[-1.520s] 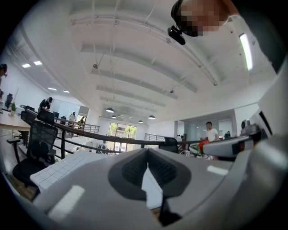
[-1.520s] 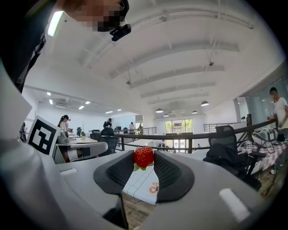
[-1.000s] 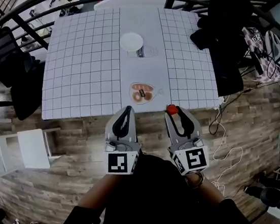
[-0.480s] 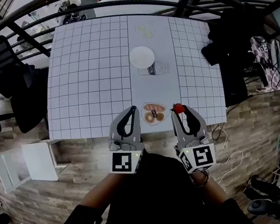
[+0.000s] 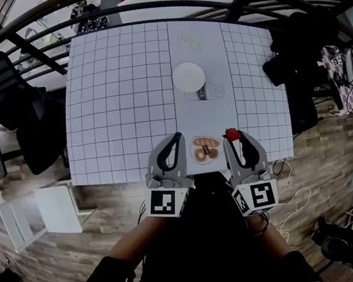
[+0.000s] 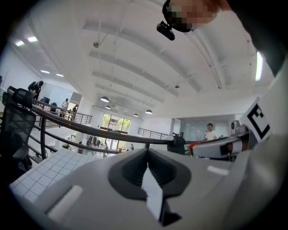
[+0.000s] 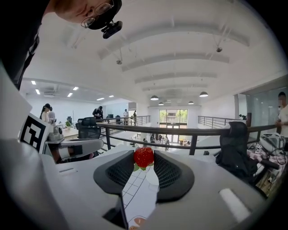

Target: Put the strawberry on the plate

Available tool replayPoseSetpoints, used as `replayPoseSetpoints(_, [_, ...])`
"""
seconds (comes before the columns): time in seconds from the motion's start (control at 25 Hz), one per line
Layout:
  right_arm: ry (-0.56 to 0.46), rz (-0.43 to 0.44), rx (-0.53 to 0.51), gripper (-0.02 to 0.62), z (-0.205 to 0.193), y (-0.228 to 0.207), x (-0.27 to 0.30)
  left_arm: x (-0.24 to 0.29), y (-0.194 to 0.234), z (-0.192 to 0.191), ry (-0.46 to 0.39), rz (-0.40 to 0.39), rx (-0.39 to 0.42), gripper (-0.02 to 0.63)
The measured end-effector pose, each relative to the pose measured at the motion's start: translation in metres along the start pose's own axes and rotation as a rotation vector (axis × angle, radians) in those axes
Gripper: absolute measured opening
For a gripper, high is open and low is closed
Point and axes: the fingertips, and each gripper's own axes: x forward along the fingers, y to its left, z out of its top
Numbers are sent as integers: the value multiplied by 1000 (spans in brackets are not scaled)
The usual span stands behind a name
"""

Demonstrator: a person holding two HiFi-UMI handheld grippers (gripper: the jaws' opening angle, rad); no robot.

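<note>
A red strawberry [image 5: 232, 135] is pinched between the tips of my right gripper [image 5: 233, 138], which hovers over the near edge of the checked table [image 5: 119, 99]. In the right gripper view the strawberry [image 7: 144, 157] sits between the dark pads, and my right gripper [image 7: 144, 160] points along the table. The round white plate [image 5: 188, 76] lies further out, in the table's middle strip. My left gripper [image 5: 176, 138] is beside the right one at the near edge, jaws together with nothing between them. Seen from its own camera, my left gripper [image 6: 147, 155] points level over the table.
A clear pack of round pastries [image 5: 206, 149] lies between the two grippers at the table's near edge. A small bottle [image 5: 206, 92] lies just this side of the plate. Black chairs stand at the left [image 5: 1, 83] and right [image 5: 296, 70], and a dark railing [image 5: 146, 9] runs behind.
Both grippers have moved forward from over the wooden floor to the table's near edge. The strawberry stays held in the right gripper.
</note>
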Motion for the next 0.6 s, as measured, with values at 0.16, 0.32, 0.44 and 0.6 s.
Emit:
replayPoseSetpoints(0.16, [-29, -47, 6, 137, 11, -21, 10, 0, 9, 0, 11, 14, -8, 9])
replayPoseSetpoints(0.32, [-24, -42, 3, 137, 8, -29, 26, 2, 12, -6, 17, 23, -19, 9])
replayPoseSetpoints(0.44, [-17, -13, 3, 137, 6, -27, 40, 8, 9, -4, 13, 20, -10, 9])
replayPoseSetpoints(0.6, [-7, 19, -3, 137, 4, -30, 61, 23, 8, 0, 4, 28, 5, 9])
